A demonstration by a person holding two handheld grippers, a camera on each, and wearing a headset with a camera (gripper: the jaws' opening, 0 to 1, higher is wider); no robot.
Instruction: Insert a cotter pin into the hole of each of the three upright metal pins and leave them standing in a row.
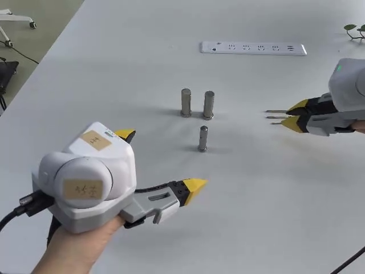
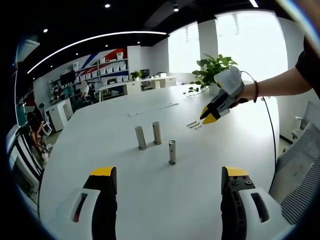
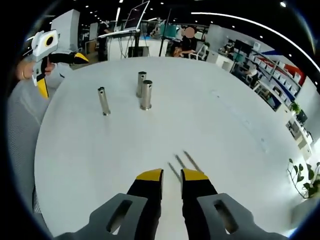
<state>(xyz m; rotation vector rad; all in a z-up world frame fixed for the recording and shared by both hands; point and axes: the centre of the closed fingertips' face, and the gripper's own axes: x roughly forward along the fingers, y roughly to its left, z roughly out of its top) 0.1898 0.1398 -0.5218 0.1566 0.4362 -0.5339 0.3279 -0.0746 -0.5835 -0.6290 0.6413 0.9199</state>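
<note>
Three upright metal pins stand mid-table: two side by side at the back (image 1: 186,103) (image 1: 209,105) and one in front (image 1: 203,138). Three thin cotter pins (image 1: 276,117) lie flat on the table to their right. My right gripper (image 1: 293,115) hovers just behind the cotter pins with its jaws a narrow gap apart; in the right gripper view (image 3: 171,175) the cotter pins (image 3: 183,162) lie right at the tips, the nearest reaching into the gap. My left gripper (image 1: 159,160) is wide open near the table's front, facing the metal pins (image 2: 172,152) with nothing between its jaws.
A white power strip (image 1: 254,48) lies at the far side of the table. A potted plant (image 2: 215,70) stands at the far right corner. Open white tabletop (image 1: 114,68) surrounds the pins. Desks, shelves and people are in the room beyond.
</note>
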